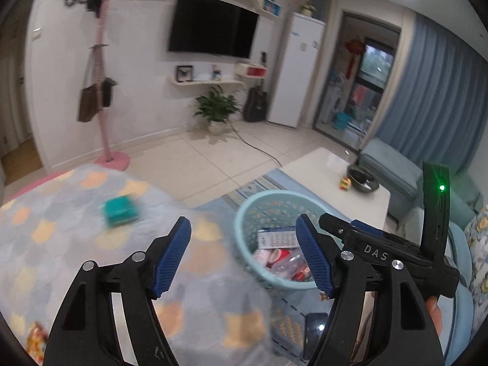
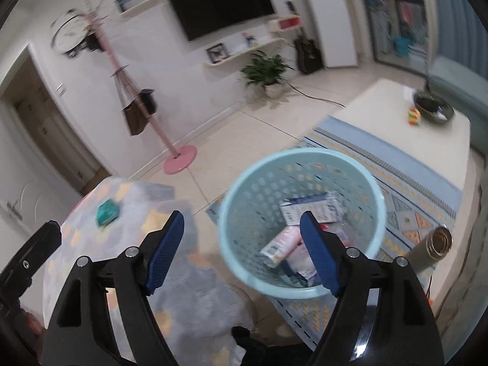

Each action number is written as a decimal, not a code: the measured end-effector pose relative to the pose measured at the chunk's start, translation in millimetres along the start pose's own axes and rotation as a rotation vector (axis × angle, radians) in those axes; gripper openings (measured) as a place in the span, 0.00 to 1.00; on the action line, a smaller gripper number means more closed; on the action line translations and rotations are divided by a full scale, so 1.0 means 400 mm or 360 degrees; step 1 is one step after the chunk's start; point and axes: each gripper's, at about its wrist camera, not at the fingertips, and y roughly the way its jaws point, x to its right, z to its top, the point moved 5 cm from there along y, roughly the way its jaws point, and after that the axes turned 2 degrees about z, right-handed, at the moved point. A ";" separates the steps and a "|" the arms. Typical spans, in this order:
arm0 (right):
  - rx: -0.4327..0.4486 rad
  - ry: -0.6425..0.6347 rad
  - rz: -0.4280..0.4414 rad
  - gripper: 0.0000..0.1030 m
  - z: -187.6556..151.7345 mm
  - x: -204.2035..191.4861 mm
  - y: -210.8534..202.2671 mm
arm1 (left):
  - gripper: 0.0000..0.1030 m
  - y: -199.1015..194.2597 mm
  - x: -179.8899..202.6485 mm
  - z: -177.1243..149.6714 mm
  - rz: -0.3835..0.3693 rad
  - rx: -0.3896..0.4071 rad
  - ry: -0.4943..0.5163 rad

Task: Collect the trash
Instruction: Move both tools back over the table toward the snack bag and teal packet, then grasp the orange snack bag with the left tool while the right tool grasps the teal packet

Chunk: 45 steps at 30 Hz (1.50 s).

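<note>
A light blue plastic basket (image 2: 244,189) stands on the rug, holding a white-blue carton (image 2: 314,206), a pink-white pack (image 2: 282,244) and other wrappers. It also shows in the left wrist view (image 1: 247,213). A teal box (image 1: 119,212) lies on the patterned blanket, also in the right wrist view (image 2: 106,212). My left gripper (image 1: 244,250) is open and empty above the blanket edge. My right gripper (image 2: 242,245) is open and empty, its right finger over the basket. The right gripper's body (image 1: 381,253) shows in the left wrist view.
A patterned blanket (image 1: 76,244) covers the surface at left. A white coffee table (image 2: 396,116) holds a dark bowl (image 2: 433,108) and a small colourful cube (image 2: 414,116). A metal cylinder (image 2: 436,244) lies on the rug. A pink coat stand (image 1: 106,152) is behind.
</note>
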 end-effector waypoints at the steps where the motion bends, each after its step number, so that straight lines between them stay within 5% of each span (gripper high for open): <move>1: 0.0000 -0.0045 0.0018 0.73 -0.003 -0.031 -0.001 | 0.67 -0.017 -0.016 -0.004 0.0016 0.0012 -0.0014; 14: -0.0110 -0.0539 0.0189 0.77 -0.105 -0.372 0.045 | 0.68 -0.283 -0.382 -0.137 0.0427 0.0085 -0.0315; 19: -0.0156 -0.0663 0.0210 0.77 -0.155 -0.438 0.067 | 0.68 -0.343 -0.503 -0.250 0.0548 -0.0018 -0.0394; 28: -0.0243 -0.0686 0.0242 0.77 -0.198 -0.471 0.101 | 0.76 -0.296 -0.543 -0.402 0.0515 -0.0298 -0.0543; 33: -0.0259 -0.0680 0.0230 0.77 -0.199 -0.464 0.110 | 0.84 -0.256 -0.484 -0.411 0.0532 -0.0347 -0.0339; 37: -0.0267 -0.0664 0.0226 0.77 -0.198 -0.457 0.118 | 0.83 -0.223 -0.460 -0.419 0.0659 -0.0412 -0.0158; 40: -0.0275 -0.0664 0.0217 0.77 -0.200 -0.450 0.126 | 0.76 -0.229 -0.473 -0.412 0.0658 -0.0415 -0.0169; 45: -0.0304 -0.0638 0.0245 0.77 -0.204 -0.451 0.141 | 0.43 -0.233 -0.500 -0.397 0.0620 -0.0405 -0.0138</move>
